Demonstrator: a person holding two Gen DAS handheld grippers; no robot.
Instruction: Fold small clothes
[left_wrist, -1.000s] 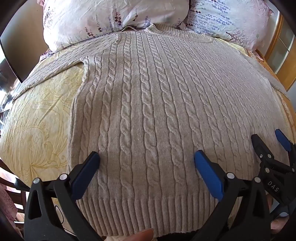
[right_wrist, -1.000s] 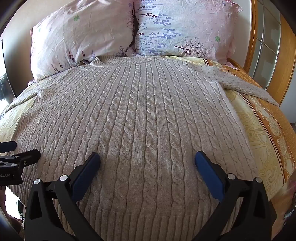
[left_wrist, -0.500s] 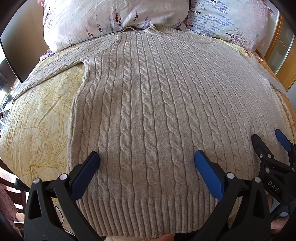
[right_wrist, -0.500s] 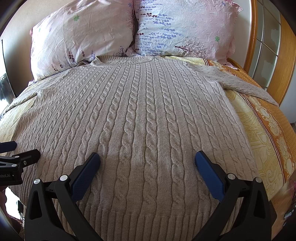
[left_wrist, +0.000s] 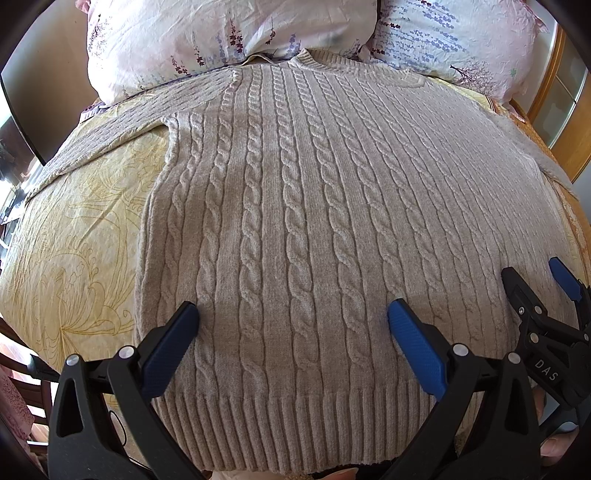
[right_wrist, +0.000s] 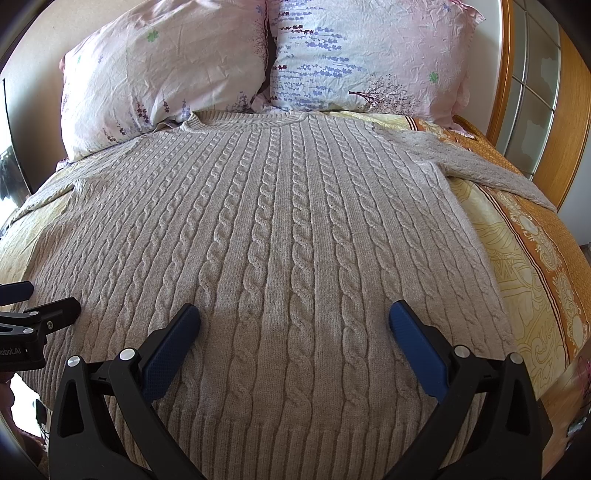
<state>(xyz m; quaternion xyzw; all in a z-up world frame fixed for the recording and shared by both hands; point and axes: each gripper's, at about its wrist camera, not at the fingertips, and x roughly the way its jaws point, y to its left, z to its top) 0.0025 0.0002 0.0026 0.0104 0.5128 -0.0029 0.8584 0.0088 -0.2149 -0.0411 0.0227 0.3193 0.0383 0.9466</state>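
A beige cable-knit sweater (left_wrist: 314, 206) lies flat on the bed, front up, collar at the pillows and ribbed hem (left_wrist: 295, 432) nearest me; it also shows in the right wrist view (right_wrist: 288, 240). Its left sleeve (left_wrist: 110, 136) and right sleeve (right_wrist: 491, 170) spread outward. My left gripper (left_wrist: 293, 325) is open and empty above the lower left of the body. My right gripper (right_wrist: 295, 326) is open and empty above the lower right of the body; it also shows at the right edge of the left wrist view (left_wrist: 535, 284).
Two floral pillows (right_wrist: 166, 70) (right_wrist: 365, 55) stand at the headboard. A yellow patterned bedspread (left_wrist: 70, 236) lies under the sweater, with an orange border (right_wrist: 546, 258) on the right. A wooden headboard and glazed panel (right_wrist: 535, 74) stand at the right.
Both grippers stay open over the sweater's lower body. The left wrist view has shifted back slightly, so more of the hem shows.
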